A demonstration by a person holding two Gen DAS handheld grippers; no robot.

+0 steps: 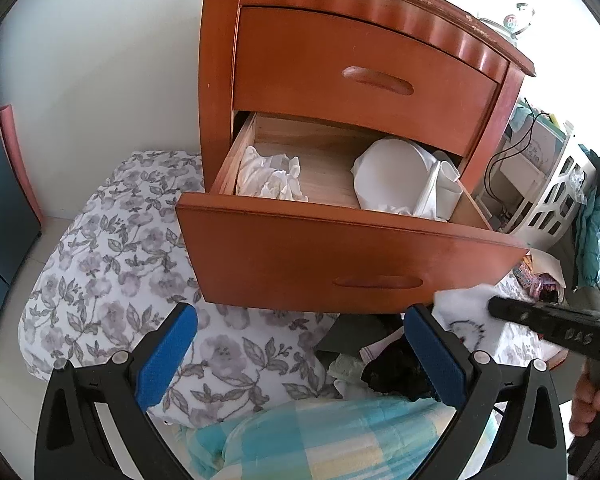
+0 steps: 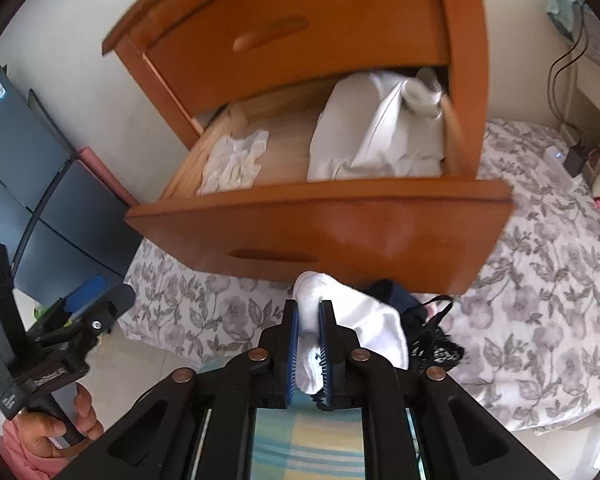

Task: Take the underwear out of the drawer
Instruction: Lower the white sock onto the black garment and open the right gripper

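Note:
The lower drawer (image 1: 300, 248) (image 2: 320, 224) of an orange wooden nightstand stands pulled out. Inside it, a crumpled white garment (image 1: 272, 178) (image 2: 236, 160) lies at the left and a folded white pile (image 1: 396, 176) (image 2: 372, 136) at the right. My right gripper (image 2: 308, 306) is shut on a white garment (image 2: 364, 320), held just below the drawer front over the bed. In the left wrist view the same gripper (image 1: 540, 320) and garment (image 1: 460, 308) show at the lower right. My left gripper (image 1: 302, 316) hangs open and empty in front of the drawer.
Floral bedding (image 1: 112, 272) (image 2: 540, 280) lies under and around the nightstand. Dark garments (image 1: 396, 372) (image 2: 420, 320) sit on it beside the held one, with a blue and yellow checked cloth (image 1: 320, 432) nearer me. A white basket (image 1: 560, 200) stands right, a dark cabinet (image 2: 28, 160) left.

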